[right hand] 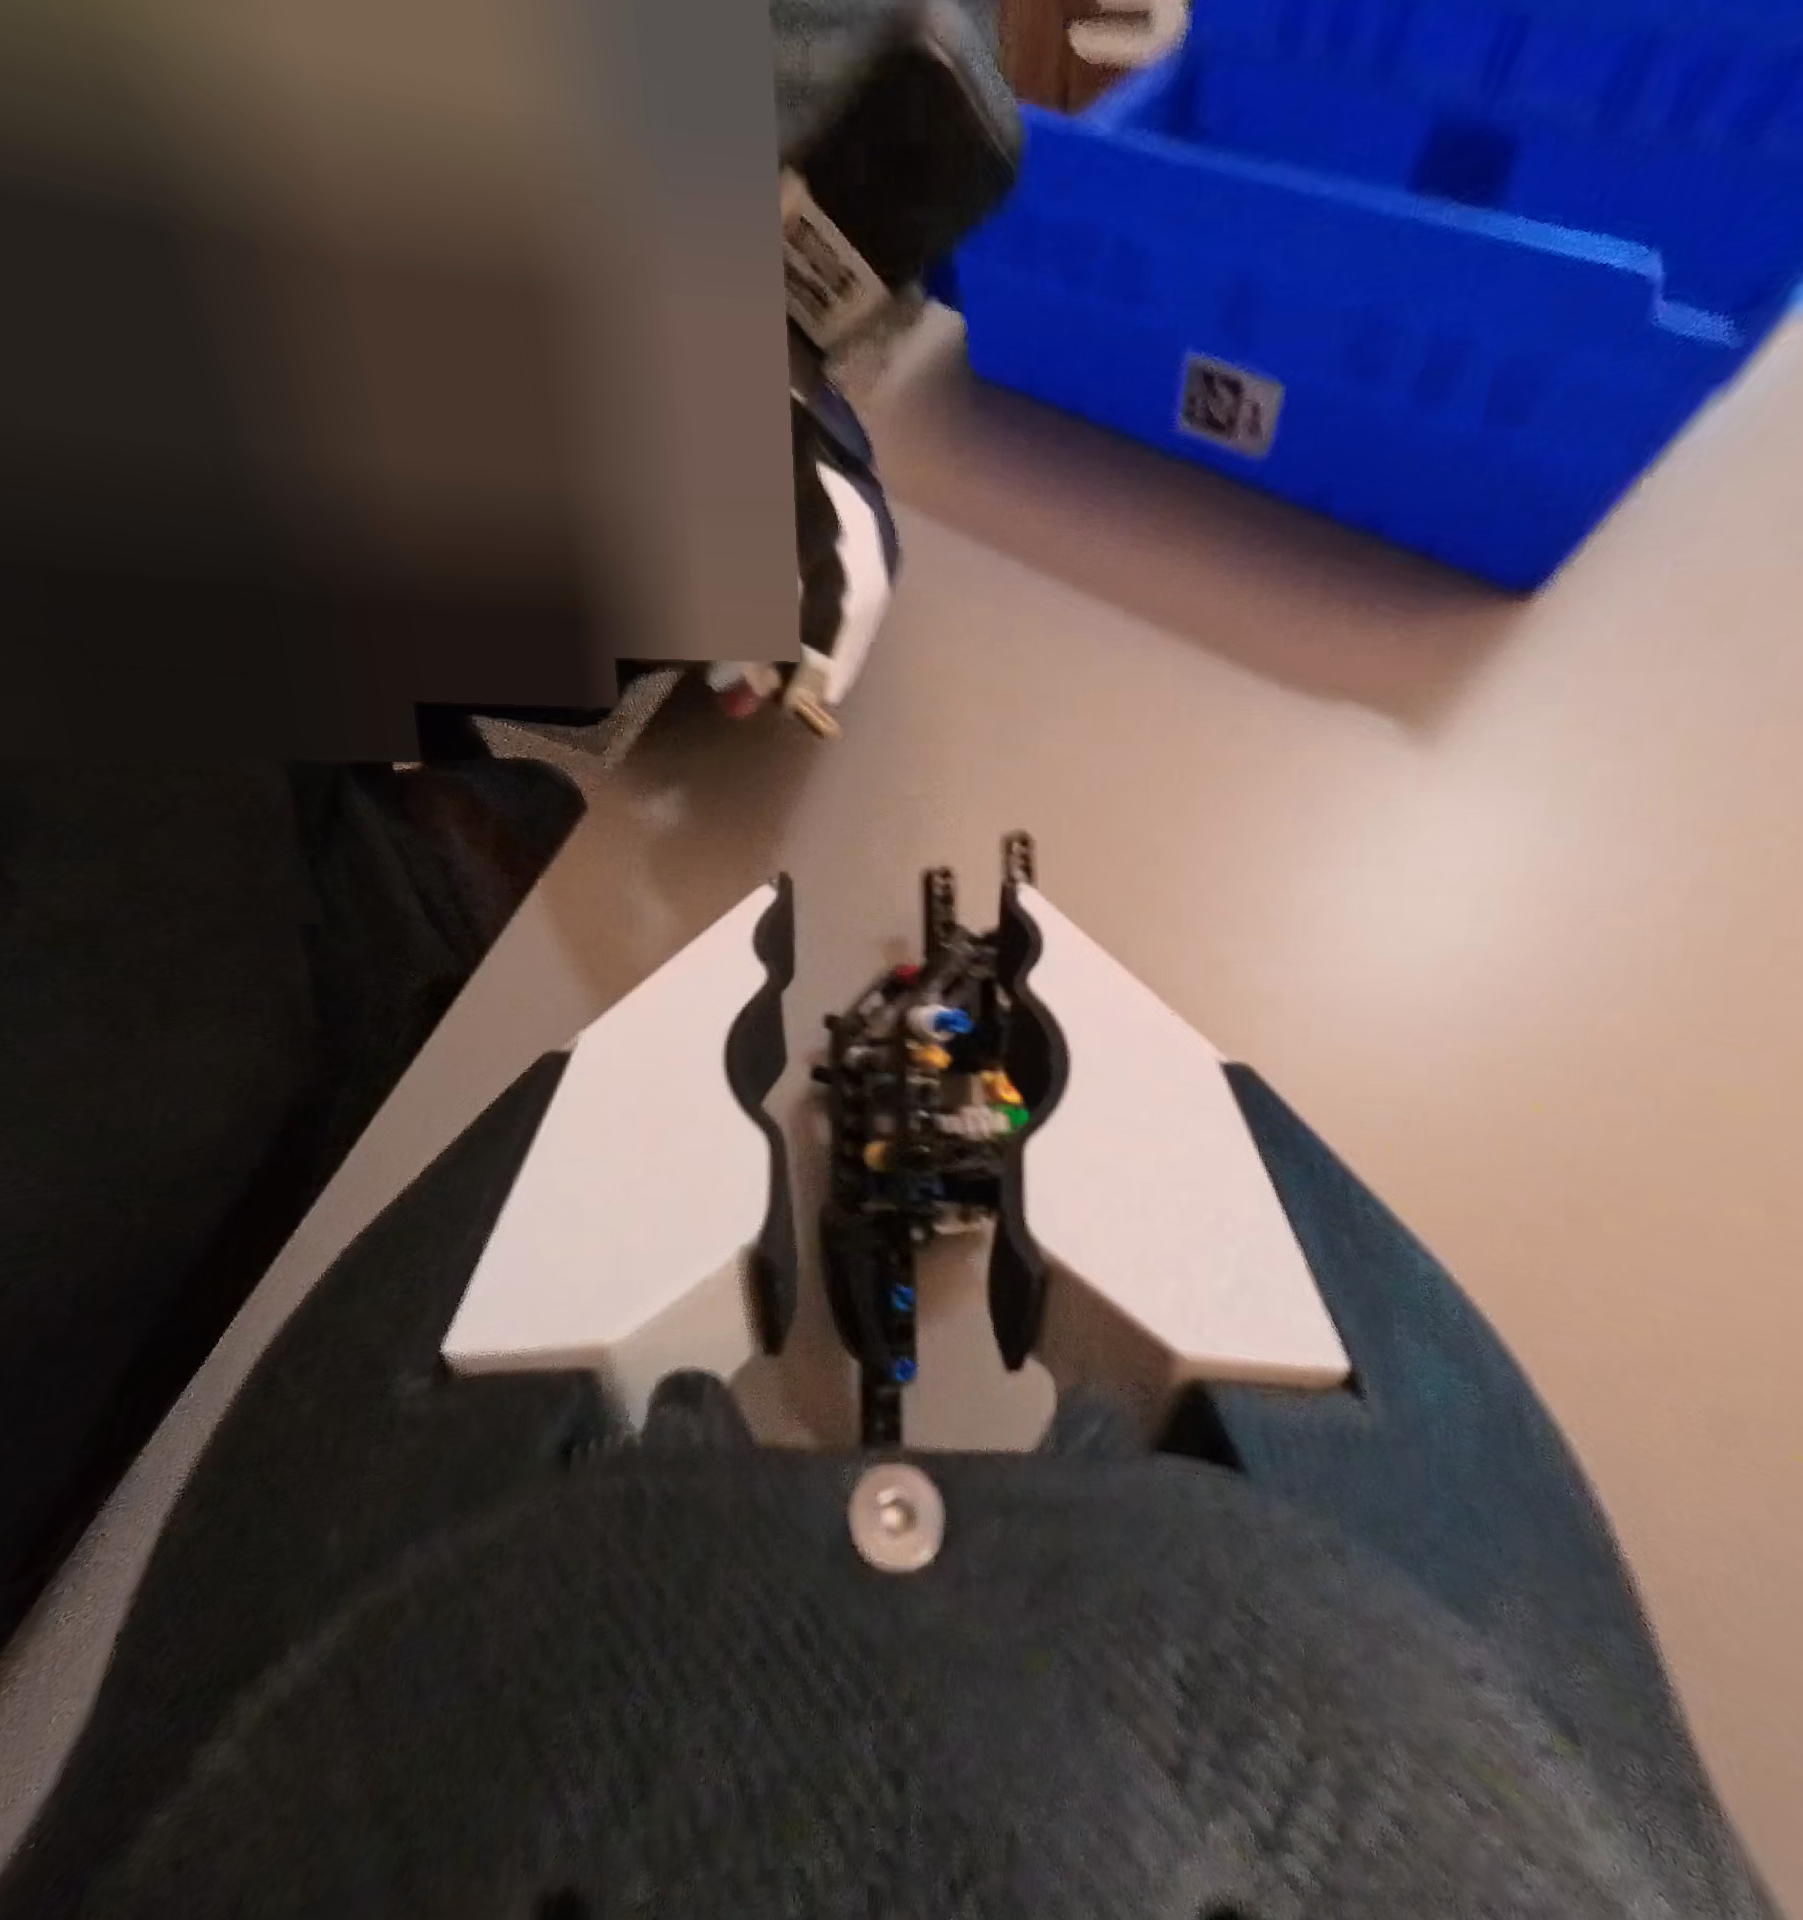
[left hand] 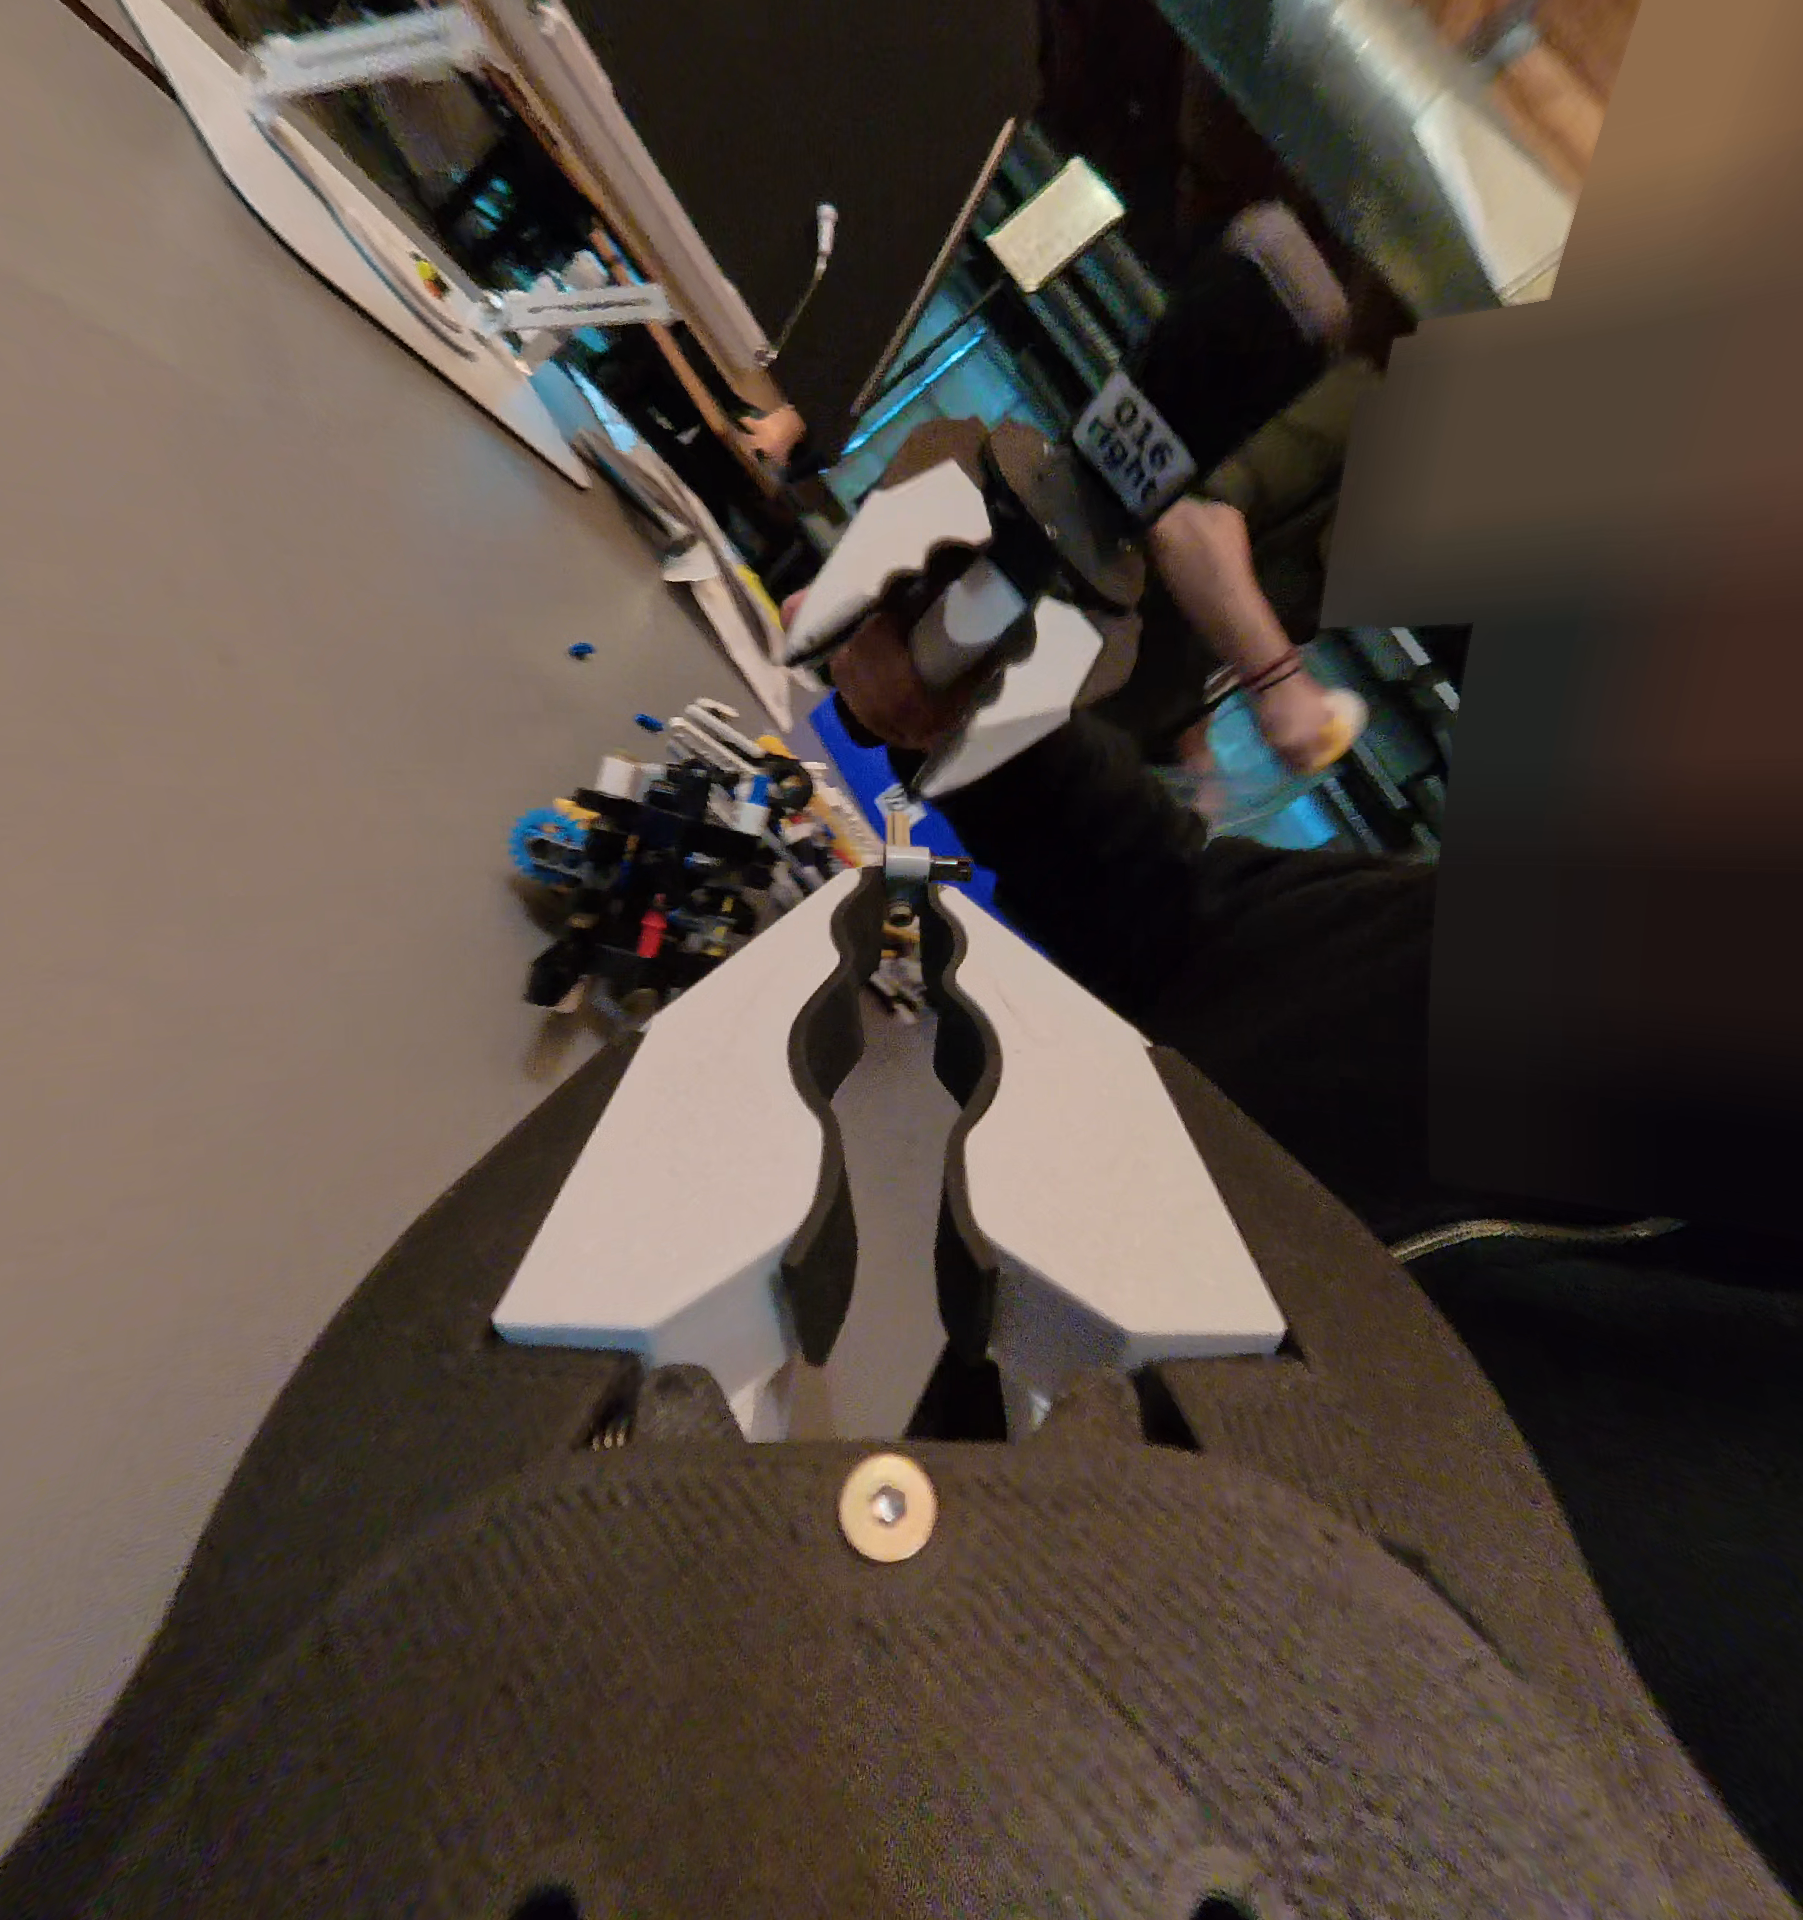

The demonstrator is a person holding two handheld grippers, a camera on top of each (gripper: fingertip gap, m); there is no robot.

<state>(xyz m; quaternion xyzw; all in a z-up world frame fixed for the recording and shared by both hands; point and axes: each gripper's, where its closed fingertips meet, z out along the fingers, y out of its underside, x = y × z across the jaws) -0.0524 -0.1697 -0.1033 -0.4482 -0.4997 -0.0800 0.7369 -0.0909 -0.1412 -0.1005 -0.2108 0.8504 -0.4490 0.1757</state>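
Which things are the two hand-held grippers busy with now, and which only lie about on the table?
At the grippers:
- small grey connector, pinched in the left hand-held gripper
- black brick model, between the open jaws of the right hand-held gripper

Lying about:
- blue bin
- loose blue pieces

A small grey connector piece (left hand: 912, 864), with a black pin jutting toward 3 o'clock and a tan pin rising toward 12 o'clock, is pinched between the fingertips of the left gripper (left hand: 902, 883), clear of the grey table (left hand: 253, 831). A black beam-built toy assembly (right hand: 918, 1101), studded with blue, yellow, red and green parts, lies on the table between the parted fingers of the right gripper (right hand: 902, 904), close against the pad at 3 o'clock and apart from the pad at 9 o'clock, its two black beams reaching toward 12 o'clock past the fingertips.
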